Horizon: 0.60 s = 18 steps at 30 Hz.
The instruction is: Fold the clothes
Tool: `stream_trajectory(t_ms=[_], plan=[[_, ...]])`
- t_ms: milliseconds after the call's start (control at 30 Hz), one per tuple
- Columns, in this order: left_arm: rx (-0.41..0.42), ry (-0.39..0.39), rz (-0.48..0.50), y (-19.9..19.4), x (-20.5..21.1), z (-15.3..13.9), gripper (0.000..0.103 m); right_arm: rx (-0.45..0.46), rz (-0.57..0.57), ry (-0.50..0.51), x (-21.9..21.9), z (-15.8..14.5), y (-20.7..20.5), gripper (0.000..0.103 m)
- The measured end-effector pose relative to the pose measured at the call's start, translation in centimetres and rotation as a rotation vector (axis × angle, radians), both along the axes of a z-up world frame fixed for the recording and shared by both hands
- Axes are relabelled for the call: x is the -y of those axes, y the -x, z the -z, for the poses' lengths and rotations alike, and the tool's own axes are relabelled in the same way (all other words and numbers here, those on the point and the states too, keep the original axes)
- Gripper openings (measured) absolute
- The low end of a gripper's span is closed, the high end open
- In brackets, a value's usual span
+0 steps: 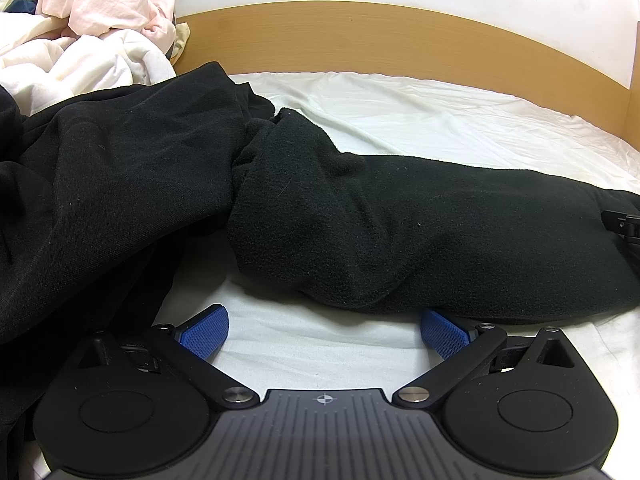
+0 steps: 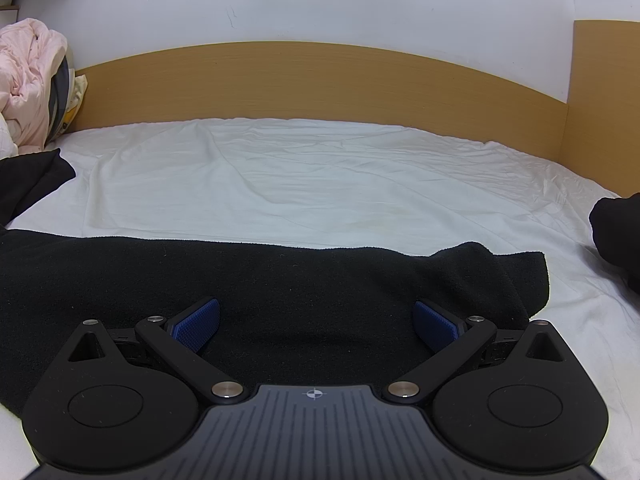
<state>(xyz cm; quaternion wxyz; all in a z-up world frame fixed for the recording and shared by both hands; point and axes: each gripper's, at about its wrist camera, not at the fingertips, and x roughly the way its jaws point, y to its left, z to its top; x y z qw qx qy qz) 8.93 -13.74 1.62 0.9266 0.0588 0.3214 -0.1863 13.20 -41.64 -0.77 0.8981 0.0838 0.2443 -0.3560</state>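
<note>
The left hand-held gripper (image 1: 324, 334) hangs with its blue-padded fingers spread wide over bare white bed sheet (image 1: 440, 120), empty, its right pad at the near edge of a thick black fleece garment (image 1: 400, 232) that lies rumpled across the bed. The right hand-held gripper (image 2: 316, 326) is equally spread and empty, poised over that fleece's right end. A thinner black cloth (image 1: 100, 184) overlaps the fleece's left end, with pink and cream bedding (image 1: 100, 12) heaped beyond at the curved wooden headboard (image 2: 320, 80).

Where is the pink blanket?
The pink blanket is bunched at the far left of the bed, against the wooden headboard, behind the black clothes.
</note>
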Motion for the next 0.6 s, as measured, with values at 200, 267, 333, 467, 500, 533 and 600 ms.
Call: stream_trajectory(t_ms=[200, 267, 333, 467, 500, 533, 600], plan=[[0.000, 0.000, -0.001, 0.11, 0.10, 0.02, 0.102, 0.000, 0.000, 0.000, 0.00, 0.00, 0.00, 0.103], [0.000, 0.000, -0.001, 0.11, 0.11, 0.02, 0.102, 0.000, 0.000, 0.000, -0.01, 0.01, 0.01, 0.103], [0.000, 0.000, -0.001, -0.08, 0.02, 0.01, 0.102, 0.000, 0.000, 0.000, 0.00, 0.01, 0.00, 0.103], [0.000, 0.000, 0.000, -0.16, -0.03, 0.00, 0.102, 0.000, 0.000, 0.000, 0.00, 0.01, 0.00, 0.103], [0.000, 0.000, 0.000, -0.12, 0.00, 0.02, 0.102, 0.000, 0.000, 0.000, 0.00, 0.01, -0.01, 0.103], [0.000, 0.000, 0.000, -0.10, -0.01, 0.00, 0.102, 0.000, 0.000, 0.000, -0.01, 0.01, 0.00, 0.103], [0.000, 0.000, 0.000, -0.07, -0.02, -0.03, 0.102, 0.000, 0.000, 0.000, -0.01, 0.01, 0.01, 0.103]])
